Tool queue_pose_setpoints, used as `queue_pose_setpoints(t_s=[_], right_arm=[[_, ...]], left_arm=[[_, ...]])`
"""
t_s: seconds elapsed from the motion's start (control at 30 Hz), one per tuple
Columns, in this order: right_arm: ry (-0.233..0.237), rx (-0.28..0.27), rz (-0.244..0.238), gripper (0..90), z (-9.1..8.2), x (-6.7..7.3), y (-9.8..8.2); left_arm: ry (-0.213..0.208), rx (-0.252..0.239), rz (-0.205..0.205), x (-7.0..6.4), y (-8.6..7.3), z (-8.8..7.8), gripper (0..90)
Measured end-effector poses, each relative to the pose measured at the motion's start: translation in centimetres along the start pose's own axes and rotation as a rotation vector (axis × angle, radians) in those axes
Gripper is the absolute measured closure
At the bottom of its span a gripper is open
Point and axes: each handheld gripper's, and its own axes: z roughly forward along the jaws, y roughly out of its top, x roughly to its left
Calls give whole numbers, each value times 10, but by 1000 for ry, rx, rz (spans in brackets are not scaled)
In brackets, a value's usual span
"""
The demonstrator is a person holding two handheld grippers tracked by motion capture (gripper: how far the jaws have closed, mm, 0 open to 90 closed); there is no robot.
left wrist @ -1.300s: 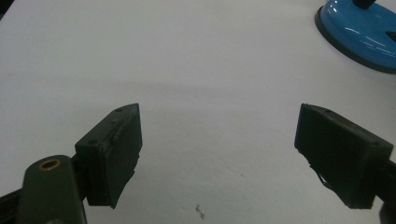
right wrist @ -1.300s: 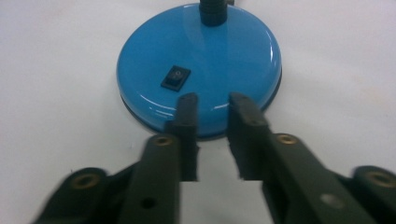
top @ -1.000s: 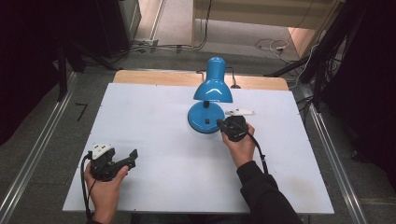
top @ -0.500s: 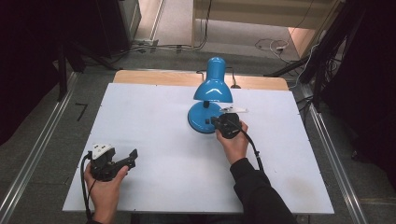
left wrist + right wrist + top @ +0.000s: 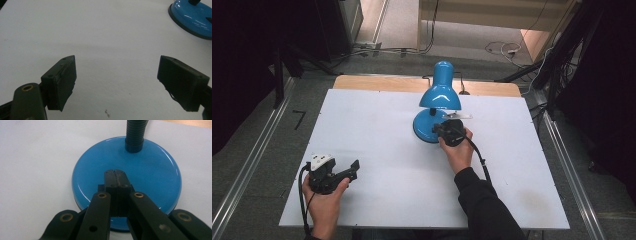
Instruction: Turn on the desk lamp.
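Observation:
A blue desk lamp (image 5: 439, 92) stands at the back centre of the white tabletop (image 5: 372, 125), its shade bent down over its round blue base (image 5: 424, 131). My right gripper (image 5: 438, 131) reaches over that base from the right. In the right gripper view its jaws are pressed shut, and the right gripper (image 5: 115, 173) tips sit over a small black switch block (image 5: 100, 187) on the lamp base (image 5: 150, 170), below the ribbed black neck (image 5: 135, 135). My left gripper (image 5: 353, 170) is at the front left, off the lamp. In its own view the left gripper (image 5: 116, 75) stands wide open over bare table, with the lamp base (image 5: 192, 15) far off.
A wooden strip (image 5: 377, 83) runs along the table's back edge. Metal rails (image 5: 252, 160) flank the table on both sides. Cables (image 5: 502, 49) lie on the floor behind. Bare white surface lies between the two grippers.
My right gripper has moved left and forward, from beside the lamp base to over it. The left gripper has stayed put.

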Motion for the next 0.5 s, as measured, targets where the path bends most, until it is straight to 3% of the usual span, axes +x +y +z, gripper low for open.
queue_pose_setpoints(t_s=[0.5], right_arm=[[-11, 9, 4, 881, 6, -1, -1]], left_arm=[[1, 1, 0, 0, 0, 0, 163]])
